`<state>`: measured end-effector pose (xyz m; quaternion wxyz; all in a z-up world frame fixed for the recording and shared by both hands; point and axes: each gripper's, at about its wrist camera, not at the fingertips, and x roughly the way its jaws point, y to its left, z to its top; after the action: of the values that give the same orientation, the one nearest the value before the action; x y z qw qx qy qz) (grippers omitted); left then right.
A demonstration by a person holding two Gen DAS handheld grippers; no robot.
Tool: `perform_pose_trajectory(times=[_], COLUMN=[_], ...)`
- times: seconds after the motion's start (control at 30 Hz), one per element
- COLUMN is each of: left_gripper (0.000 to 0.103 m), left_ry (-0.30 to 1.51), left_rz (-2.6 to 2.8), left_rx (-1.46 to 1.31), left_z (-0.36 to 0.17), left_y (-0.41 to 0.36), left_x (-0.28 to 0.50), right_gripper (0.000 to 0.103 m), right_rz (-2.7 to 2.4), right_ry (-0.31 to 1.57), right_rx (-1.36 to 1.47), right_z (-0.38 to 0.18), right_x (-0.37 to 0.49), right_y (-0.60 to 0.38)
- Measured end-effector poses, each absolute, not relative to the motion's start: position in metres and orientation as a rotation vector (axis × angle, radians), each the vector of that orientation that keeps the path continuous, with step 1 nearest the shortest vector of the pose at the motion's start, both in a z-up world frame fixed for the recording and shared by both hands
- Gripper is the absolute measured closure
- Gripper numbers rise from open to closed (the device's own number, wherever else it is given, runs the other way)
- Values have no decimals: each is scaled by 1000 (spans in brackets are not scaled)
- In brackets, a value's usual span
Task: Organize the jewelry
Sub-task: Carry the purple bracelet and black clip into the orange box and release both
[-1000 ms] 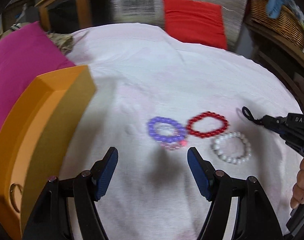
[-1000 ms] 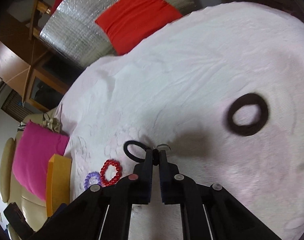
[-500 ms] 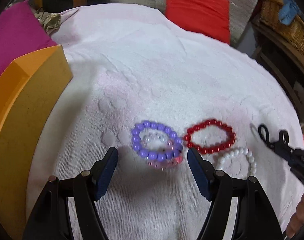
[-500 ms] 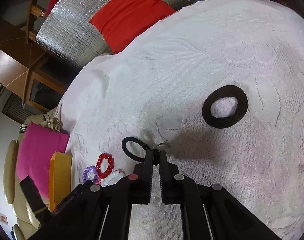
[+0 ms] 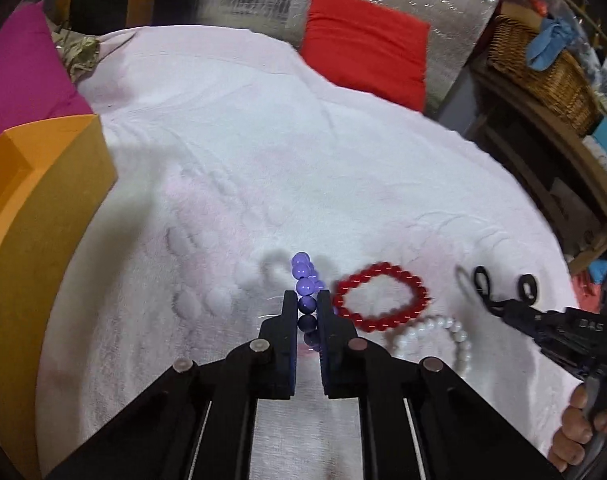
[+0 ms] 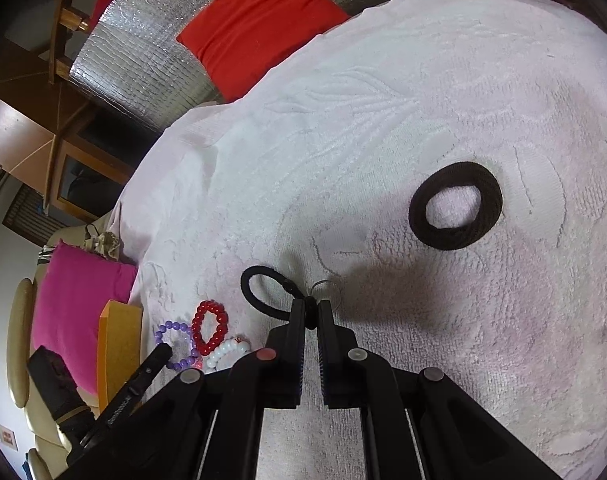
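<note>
Purple bracelet [image 5: 304,280] between left tool [image 5: 306,300] tips

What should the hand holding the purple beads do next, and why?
Probably lift the purple bracelet and carry it left toward the orange box. The left gripper has its jaws shut on the beads, which stand edge-up off the white towel, and the box sits open on that side.

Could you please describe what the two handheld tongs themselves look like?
Both the left tongs and right tongs are black, with straight flat fingers lined in blue, angled linkage bars and round silver pivot pins. The right one's body carries small white lettering. A bare hand grips it; no cables show.
</note>
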<state>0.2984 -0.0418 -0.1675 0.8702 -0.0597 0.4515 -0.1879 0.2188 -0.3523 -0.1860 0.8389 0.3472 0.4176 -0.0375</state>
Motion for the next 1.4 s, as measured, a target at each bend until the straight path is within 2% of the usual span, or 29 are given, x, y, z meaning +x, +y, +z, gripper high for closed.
perform_pose_trajectory(times=[0.57, 1.0, 1.4], left_gripper=[94, 94, 94], left_ry=[840, 778, 727], left_rz=[-329, -374, -377], left_rx=[-182, -140, -154], left_z=[-140, -118, -98], left_y=[-6, -15, -2], left_x=[287, 266, 245], right_gripper=[96, 96, 96], right_rz=[-50, 37, 102], right_ry=[778, 664, 661], right_rx=[737, 718, 685], right_z=[-164, -136, -132], right_x=[211, 196, 200], right_y=[-353, -345, -314])
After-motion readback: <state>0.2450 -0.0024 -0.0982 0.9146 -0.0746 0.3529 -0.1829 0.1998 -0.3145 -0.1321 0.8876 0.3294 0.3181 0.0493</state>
